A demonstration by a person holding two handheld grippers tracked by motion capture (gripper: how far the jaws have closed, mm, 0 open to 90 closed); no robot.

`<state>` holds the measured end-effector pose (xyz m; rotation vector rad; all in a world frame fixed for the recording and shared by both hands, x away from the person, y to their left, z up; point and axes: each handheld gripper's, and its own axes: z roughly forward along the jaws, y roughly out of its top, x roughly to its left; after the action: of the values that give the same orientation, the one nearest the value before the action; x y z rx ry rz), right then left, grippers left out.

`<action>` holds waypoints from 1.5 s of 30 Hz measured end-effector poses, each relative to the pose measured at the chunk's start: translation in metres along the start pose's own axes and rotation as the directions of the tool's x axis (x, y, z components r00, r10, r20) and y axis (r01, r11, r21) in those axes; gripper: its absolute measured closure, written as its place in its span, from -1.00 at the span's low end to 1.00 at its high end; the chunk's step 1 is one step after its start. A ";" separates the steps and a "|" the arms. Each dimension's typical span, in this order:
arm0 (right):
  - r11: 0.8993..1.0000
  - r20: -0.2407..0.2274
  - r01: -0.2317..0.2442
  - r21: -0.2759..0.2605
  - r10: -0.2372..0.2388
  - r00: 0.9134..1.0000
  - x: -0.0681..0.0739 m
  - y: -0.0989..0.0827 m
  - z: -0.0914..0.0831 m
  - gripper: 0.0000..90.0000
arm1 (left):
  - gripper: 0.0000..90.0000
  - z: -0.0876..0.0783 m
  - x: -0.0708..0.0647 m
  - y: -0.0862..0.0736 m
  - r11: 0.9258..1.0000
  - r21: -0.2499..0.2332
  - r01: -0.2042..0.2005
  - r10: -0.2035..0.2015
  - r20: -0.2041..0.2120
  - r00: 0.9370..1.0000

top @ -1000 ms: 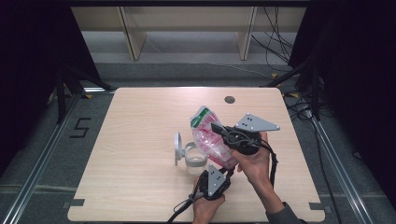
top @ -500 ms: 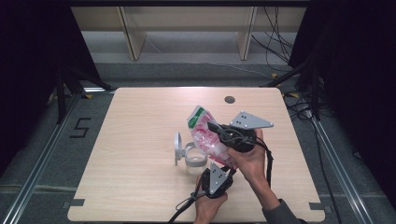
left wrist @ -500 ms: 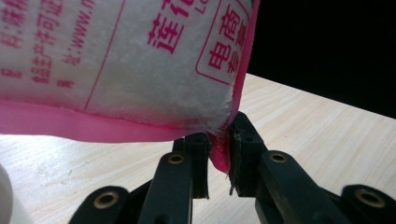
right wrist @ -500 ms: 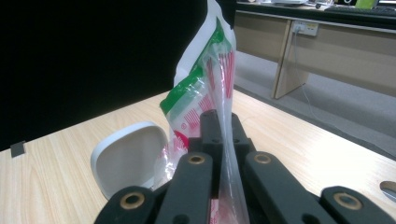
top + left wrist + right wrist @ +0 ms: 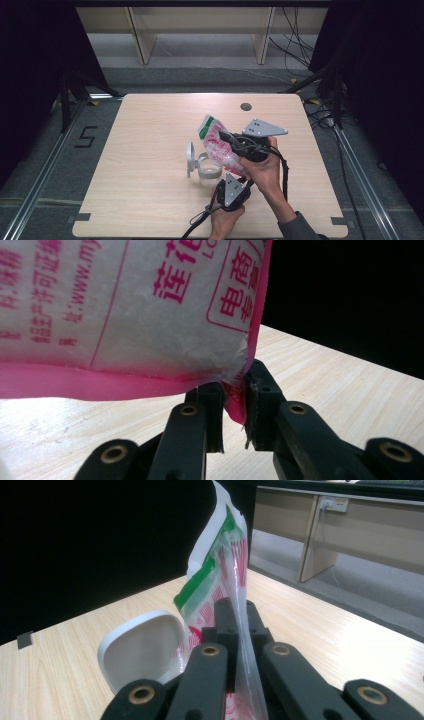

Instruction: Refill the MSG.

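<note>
Over the wooden tabletop (image 5: 150, 150) I'm gripping the pink bag (image 5: 217, 145) with both sets of fingers, left gripper (image 5: 232, 405) clamping its bottom corner, right gripper (image 5: 240, 625) pinching the top, tipping it toward the open white container (image 5: 207, 167), pouring probably not started.

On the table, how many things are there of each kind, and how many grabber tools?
Printed bags: 1, the pink and white bag, pinched by both grippers
Clear containers with a white flip lid: 1, the container, lid up
Grippers: 2, the left gripper and the right gripper
Total: 4
</note>
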<state>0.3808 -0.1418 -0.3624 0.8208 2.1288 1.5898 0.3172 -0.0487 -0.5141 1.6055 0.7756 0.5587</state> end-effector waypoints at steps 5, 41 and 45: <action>1.000 -0.001 0.018 -0.007 -0.018 1.000 -0.001 0.001 0.002 1.00 | 0.76 0.001 0.000 0.002 1.000 -0.016 0.008 -0.008 0.003 1.000; 0.999 -0.010 0.038 0.017 -0.037 0.999 0.002 0.002 0.011 1.00 | 0.76 0.005 -0.001 0.005 0.999 -0.044 0.030 -0.029 0.016 0.999; 0.999 0.000 0.027 0.021 -0.027 1.000 0.004 0.002 0.011 1.00 | 0.76 0.006 0.000 0.005 0.999 -0.040 0.029 -0.029 0.020 0.999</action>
<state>0.3850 -0.1310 -0.3634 0.7956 2.1501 1.5565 0.3222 -0.0534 -0.5104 1.5581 0.7674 0.5341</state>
